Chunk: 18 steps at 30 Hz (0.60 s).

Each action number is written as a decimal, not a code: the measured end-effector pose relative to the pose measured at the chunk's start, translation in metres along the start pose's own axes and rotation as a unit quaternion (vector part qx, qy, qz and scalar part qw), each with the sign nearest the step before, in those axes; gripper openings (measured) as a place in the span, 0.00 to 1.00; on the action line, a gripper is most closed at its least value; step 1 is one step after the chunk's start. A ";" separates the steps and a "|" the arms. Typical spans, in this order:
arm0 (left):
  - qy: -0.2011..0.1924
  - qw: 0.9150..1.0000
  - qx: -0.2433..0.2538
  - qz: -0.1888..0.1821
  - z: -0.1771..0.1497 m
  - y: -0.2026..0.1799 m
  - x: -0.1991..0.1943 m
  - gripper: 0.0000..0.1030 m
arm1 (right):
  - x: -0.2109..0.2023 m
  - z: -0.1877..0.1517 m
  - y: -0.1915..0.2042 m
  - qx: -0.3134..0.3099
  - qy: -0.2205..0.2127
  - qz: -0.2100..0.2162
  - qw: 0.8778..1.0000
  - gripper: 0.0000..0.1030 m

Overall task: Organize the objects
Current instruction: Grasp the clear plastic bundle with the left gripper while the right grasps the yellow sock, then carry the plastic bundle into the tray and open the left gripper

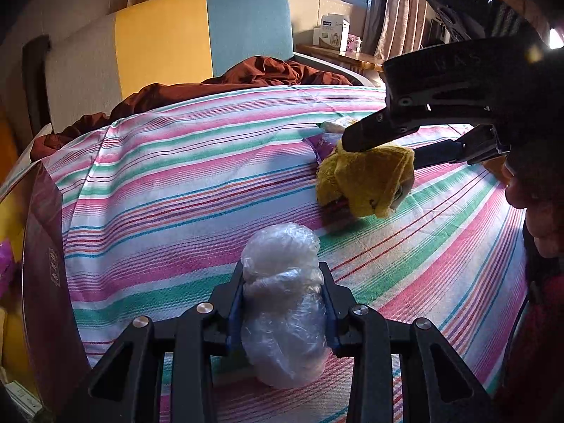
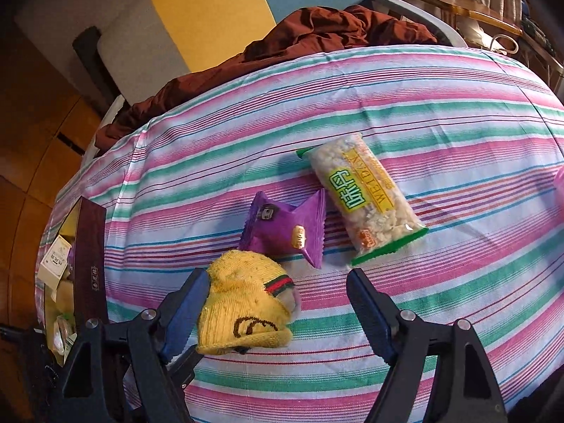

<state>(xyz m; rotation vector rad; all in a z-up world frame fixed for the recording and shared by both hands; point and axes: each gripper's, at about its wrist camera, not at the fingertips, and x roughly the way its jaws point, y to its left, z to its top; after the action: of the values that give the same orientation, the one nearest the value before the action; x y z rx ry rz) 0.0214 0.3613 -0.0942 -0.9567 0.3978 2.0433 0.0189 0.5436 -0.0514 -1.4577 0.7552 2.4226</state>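
My left gripper (image 1: 282,268) is shut on a clear plastic-wrapped whitish bundle (image 1: 282,335), holding it just over the striped cloth (image 1: 176,176). A yellow knitted piece (image 2: 239,303) with a red-green band lies between the open fingers of my right gripper (image 2: 276,278). It rests against the left pad (image 2: 183,303), and the right pad stands apart from it. The left wrist view shows that right gripper (image 1: 382,153) over the yellow knitted piece (image 1: 363,179). Just beyond lie a purple snack packet (image 2: 282,232) and a green-edged puffed-rice packet (image 2: 366,197).
A dark maroon box (image 2: 90,257) holding small packets stands at the cloth's left edge (image 1: 46,282). A brown blanket (image 2: 317,31) is heaped at the far edge before a yellow and blue seat back (image 1: 197,35). A person's hand (image 1: 539,211) is at the right.
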 end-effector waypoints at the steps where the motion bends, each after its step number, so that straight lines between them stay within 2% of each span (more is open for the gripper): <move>1: 0.000 1.000 -0.001 -0.001 0.000 0.000 0.000 0.37 | 0.002 0.000 0.002 -0.003 0.003 0.001 1.000 0.79; 13: -0.001 1.000 -0.001 -0.002 0.001 -0.003 0.000 0.37 | 0.017 -0.001 0.009 -0.010 0.041 0.024 0.999 0.79; 17: -0.001 1.000 -0.001 -0.002 0.001 -0.003 -0.001 0.37 | 0.024 -0.003 0.017 -0.025 0.056 0.024 0.998 0.71; 18: -0.001 1.000 -0.001 -0.002 0.001 -0.003 -0.001 0.37 | 0.026 -0.004 0.017 -0.032 0.061 0.018 0.997 0.66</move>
<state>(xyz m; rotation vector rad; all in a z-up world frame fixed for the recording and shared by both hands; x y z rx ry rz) 0.0234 0.3628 -0.0930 -0.9564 0.3931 2.0402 0.0016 0.5248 -0.0702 -1.6421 0.7425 2.4230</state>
